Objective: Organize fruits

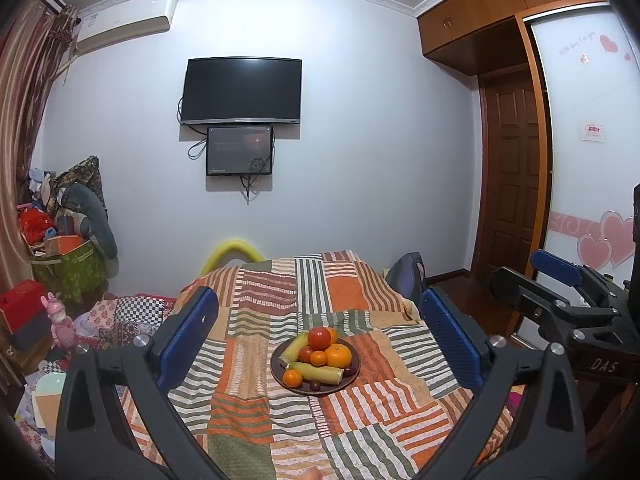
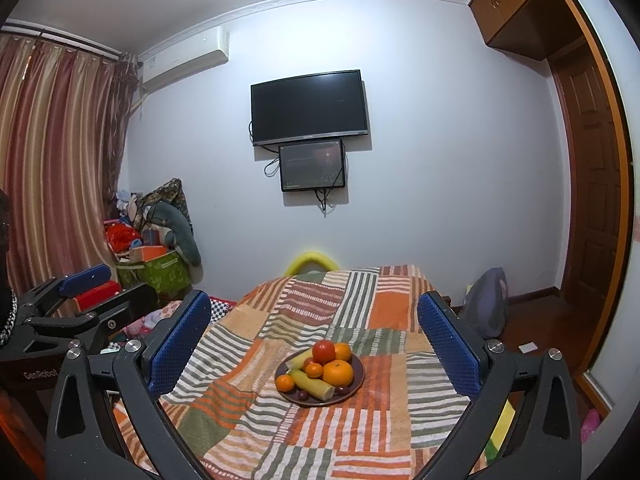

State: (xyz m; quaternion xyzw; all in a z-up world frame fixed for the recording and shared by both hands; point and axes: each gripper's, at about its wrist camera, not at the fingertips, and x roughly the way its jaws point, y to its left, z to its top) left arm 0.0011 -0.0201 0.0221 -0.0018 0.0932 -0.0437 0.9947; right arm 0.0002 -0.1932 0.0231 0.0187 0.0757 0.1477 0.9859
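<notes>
A dark round plate [image 1: 353, 376] [image 2: 358, 380] sits on a striped patchwork cloth [image 1: 280, 420] [image 2: 280, 420]. It holds a red tomato [image 1: 319, 338] [image 2: 323, 351], several oranges [image 1: 338, 355] [image 2: 338, 373], two yellow-green corn pieces [image 1: 320, 373] [image 2: 310, 383] and small dark fruits. My left gripper [image 1: 320, 336] is open and empty, held above and in front of the plate. My right gripper [image 2: 316, 336] is open and empty too, also short of the plate. Each gripper shows at the edge of the other's view.
The cloth covers a table whose far edge is near a white wall with a TV [image 1: 241, 91]. A cluttered green bin [image 1: 70, 268] and toys stand left. A bag [image 2: 486, 300] and a wooden door [image 1: 512, 168] are right.
</notes>
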